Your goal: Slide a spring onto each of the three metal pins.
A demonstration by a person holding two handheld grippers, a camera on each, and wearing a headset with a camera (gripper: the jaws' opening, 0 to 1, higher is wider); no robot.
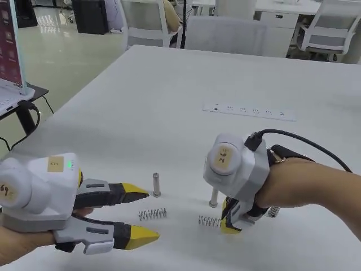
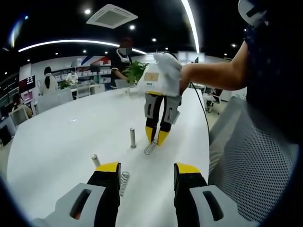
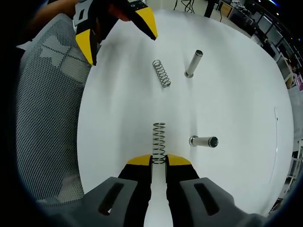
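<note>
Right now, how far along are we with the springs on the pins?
Done: nothing visible; the nearer pin and the farther pin stand bare. In hand: the right gripper grips one end of a spring lying flat. The left gripper is open near a second spring. Left: both these pins; a coil beyond the right wrist is too hidden to judge.

Counter (image 1: 169,96): white, flat top. Standing upright on it: left pin (image 1: 156,185), right pin (image 1: 214,197). Lying flat: left spring (image 1: 152,214) near the left pin, right spring (image 1: 207,221) just beside the right pin. Farther back: 1 white power strip (image 1: 248,110).
</note>
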